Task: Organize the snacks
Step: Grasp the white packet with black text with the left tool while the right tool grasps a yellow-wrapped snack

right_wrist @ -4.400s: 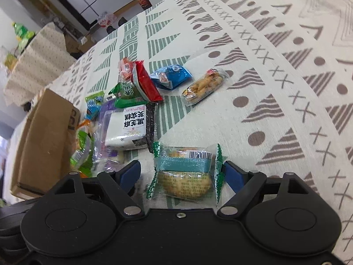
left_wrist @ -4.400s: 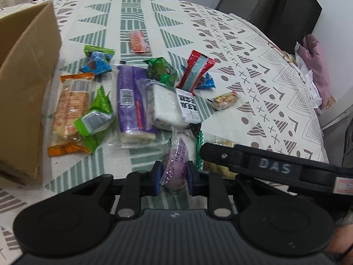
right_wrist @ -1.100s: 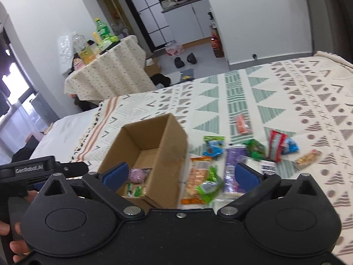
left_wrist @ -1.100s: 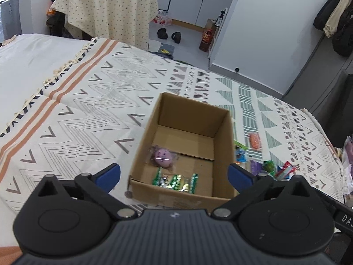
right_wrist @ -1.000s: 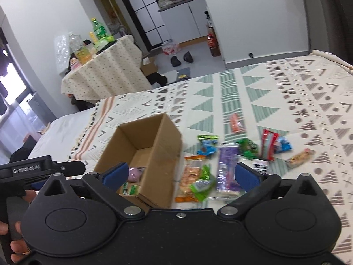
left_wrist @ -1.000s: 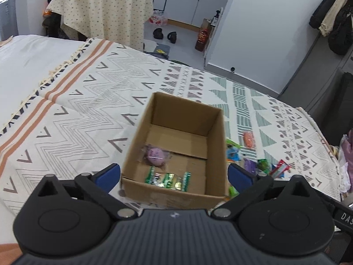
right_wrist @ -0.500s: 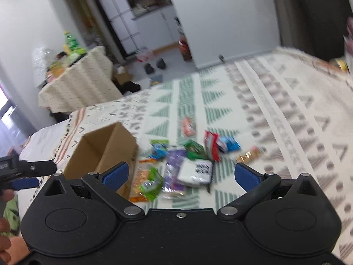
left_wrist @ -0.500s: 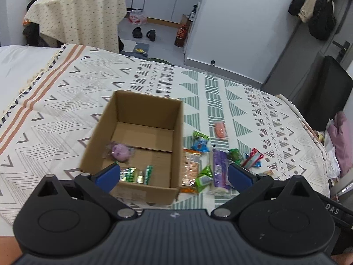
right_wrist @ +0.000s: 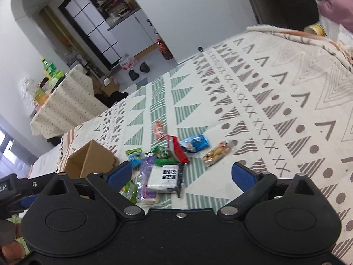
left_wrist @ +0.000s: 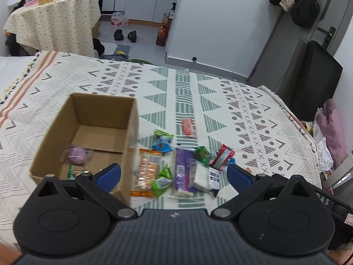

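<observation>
Cardboard box (left_wrist: 88, 132) sits toward the left side of the patterned bedspread (left_wrist: 253, 119). Inside: a purple round sweet (left_wrist: 76, 153) and a green-edged packet (left_wrist: 74, 173), the latter half hidden behind the near wall.

Left gripper (left_wrist: 174, 173) hangs above the bed, jaws wide apart, nothing between them.

Loose snacks lie bunched just right of the box: orange biscuit pack (left_wrist: 146, 169) closest to its wall, green packet (left_wrist: 162, 181) overlapping it, purple bar (left_wrist: 182, 167), white cake pack (left_wrist: 206, 175), red wrapper (left_wrist: 222, 156). An orange-pink packet (left_wrist: 188, 127) lies apart, toward the far edge.

Right gripper (right_wrist: 182, 175) also spread wide, empty. A nut bar (right_wrist: 217, 153) lies alone at the right of the bunch.

Risks, as judged:
- Packs overlap; closing on one may drag or pinch a neighbour.
- Slick wrappers could slip out in transit.
- Soft bedding gives, so a low reach may snag cloth.
- A reach for the biscuit pack could knock the box wall.
</observation>
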Demonstrator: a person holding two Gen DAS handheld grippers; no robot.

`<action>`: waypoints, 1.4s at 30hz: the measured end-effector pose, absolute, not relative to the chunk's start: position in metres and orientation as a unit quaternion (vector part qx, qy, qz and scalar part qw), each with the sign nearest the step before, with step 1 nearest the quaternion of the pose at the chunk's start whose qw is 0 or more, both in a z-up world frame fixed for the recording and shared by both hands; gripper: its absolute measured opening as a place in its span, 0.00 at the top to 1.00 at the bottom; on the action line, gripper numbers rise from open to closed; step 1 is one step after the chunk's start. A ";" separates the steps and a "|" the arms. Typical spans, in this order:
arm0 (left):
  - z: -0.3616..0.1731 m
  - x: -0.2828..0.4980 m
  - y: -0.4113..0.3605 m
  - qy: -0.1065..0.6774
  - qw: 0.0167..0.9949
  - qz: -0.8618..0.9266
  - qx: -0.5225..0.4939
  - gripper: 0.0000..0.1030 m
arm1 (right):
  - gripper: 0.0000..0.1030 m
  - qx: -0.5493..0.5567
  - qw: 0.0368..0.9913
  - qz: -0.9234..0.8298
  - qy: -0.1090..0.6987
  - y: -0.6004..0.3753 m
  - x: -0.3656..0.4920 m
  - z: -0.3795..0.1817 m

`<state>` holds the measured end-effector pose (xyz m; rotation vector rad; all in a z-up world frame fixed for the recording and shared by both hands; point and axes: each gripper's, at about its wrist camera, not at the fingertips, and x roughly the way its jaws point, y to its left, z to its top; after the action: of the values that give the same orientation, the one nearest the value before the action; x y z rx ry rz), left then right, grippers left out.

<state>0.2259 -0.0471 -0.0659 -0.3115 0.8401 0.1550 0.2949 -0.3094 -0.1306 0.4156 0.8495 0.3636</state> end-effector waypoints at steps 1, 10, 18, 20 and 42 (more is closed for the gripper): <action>-0.068 0.229 -0.051 0.407 0.898 0.073 -0.149 0.01 | 0.11 0.204 0.872 0.172 0.410 -0.312 0.298 -0.134; -0.090 0.259 -0.078 0.415 0.897 0.055 -0.144 0.04 | 0.27 0.225 0.860 0.171 0.425 -0.320 0.317 -0.154; -0.116 0.287 -0.093 0.432 0.890 0.046 -0.140 0.13 | 0.34 0.228 0.852 0.161 0.444 -0.319 0.331 -0.170; -0.123 0.293 -0.096 0.438 0.887 0.043 -0.140 0.14 | 0.35 0.228 0.850 0.157 0.448 -0.319 0.335 -0.174; -0.202 0.345 -0.130 0.501 0.861 0.007 -0.091 0.16 | 0.54 0.264 0.823 0.139 0.484 -0.318 0.377 -0.225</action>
<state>0.3451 -0.1303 -0.2022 -0.1915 1.0507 0.0153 0.3771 -0.3176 -0.2253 0.5620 1.0289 0.2949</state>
